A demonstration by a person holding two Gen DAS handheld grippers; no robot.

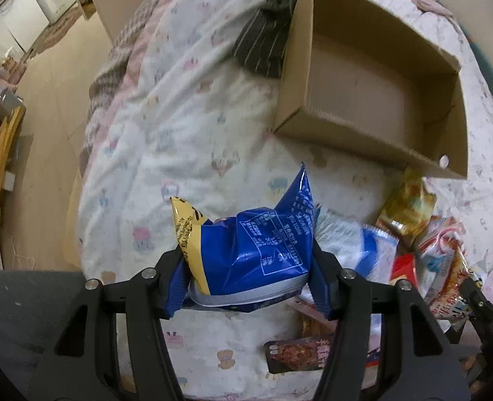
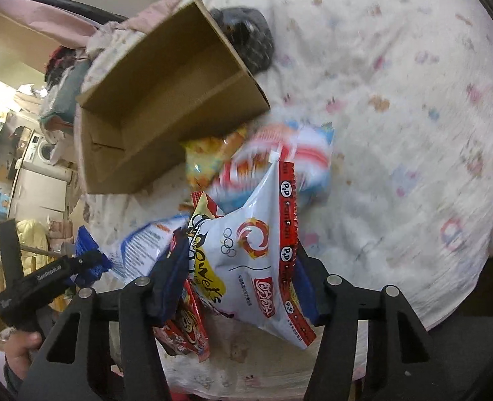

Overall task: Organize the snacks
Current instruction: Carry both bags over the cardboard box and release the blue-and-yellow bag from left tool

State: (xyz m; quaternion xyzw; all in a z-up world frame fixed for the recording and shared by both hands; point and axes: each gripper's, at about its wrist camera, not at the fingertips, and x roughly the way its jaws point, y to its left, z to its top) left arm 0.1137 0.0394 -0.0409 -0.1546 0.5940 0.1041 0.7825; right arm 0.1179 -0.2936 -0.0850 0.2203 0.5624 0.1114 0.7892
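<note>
Ahead of both sets of jaws, a patterned quilt [image 1: 186,107] carries an open cardboard box [image 1: 373,140] that looks empty, with a loose heap of snack packets [image 1: 410,230] lying just short of its near wall. The left gripper [image 1: 246,267] is clamped on a blue bag [image 1: 260,244], held up off the quilt. The right gripper [image 2: 236,277] is closed on a white and red bag [image 2: 256,260]. The step looks like carrying; next, each bag likely needs lifting forward over the box rim before the jaws part.
</note>
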